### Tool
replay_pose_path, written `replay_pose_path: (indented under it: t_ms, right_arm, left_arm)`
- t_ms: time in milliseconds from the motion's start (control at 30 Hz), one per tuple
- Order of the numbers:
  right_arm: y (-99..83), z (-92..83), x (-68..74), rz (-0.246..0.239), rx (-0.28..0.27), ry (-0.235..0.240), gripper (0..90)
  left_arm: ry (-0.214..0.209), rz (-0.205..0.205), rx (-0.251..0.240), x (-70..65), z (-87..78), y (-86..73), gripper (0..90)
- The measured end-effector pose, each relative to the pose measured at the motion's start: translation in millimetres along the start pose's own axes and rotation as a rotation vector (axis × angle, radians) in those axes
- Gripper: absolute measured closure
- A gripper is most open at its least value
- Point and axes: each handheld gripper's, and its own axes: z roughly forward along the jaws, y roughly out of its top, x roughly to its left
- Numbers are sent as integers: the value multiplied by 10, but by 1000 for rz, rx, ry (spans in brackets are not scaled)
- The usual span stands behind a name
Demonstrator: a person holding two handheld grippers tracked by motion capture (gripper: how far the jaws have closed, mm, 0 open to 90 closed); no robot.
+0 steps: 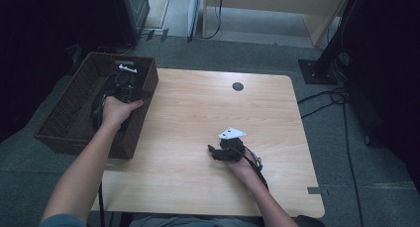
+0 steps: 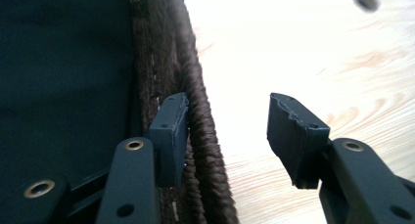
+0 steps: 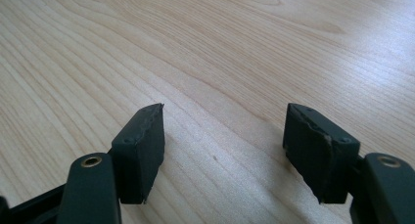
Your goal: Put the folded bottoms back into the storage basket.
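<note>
Straddling the basket wall with my left gripper [image 2: 227, 131]: one jaw sits inside against the woven brown wall of the wicker basket [image 2: 195, 111], the other hangs outside over the table [image 2: 303, 48]. Left jaws are roughly half open, with a clear gap on the outer side, so the pads aren't pressing on the rim. Nothing held.

From the high view, the left gripper [image 1: 121, 85] is over the basket's right wall near its far corner, and my left hand [image 1: 116, 110] is right behind it. The wicker basket [image 1: 64, 118] sits at the table's left edge, partly overhanging it. Its inside looks dark; I can't tell the contents, apart from a small white piece [image 1: 127, 67] near the far wall.

Right gripper [image 3: 222, 145] is parked low over bare wood, jaws well apart, nothing between them. In the high view it [image 1: 214, 151] sits near the table's middle front, grey plate on top, well apart from the basket. A dark round grommet [image 1: 237, 86] sits near the table's far edge.
</note>
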Motion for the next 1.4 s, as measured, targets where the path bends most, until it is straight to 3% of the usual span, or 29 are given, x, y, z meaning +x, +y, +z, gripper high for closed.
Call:
replay_pose_path:
  t_ms: [200,267,467,833,1033,1300,1400]
  right_arm:
    - [7,6,6,0,3,0,319]
    - [8,7,9,0,4,-2,319]
    - [8,9,9,1,1,-1,319]
    - [8,11,5,-7,-1,0,313]
    - [8,11,5,-8,-1,1,312]
    - [8,11,6,-7,0,2,312]
    - [8,11,4,-9,0,0,311]
  left_arm:
    - [21,64,-21,-129,-162,24,465]
    - [-14,69,-33,-180,-200,21,475]
    - [-61,130,-24,-407,-184,-47,465]
    - [-164,227,-2,-789,101,-377,406]
    - [-185,283,17,-971,286,-582,393]
    - [-216,319,51,-1092,506,-845,386]
    - [-219,326,42,-1110,547,-919,386]
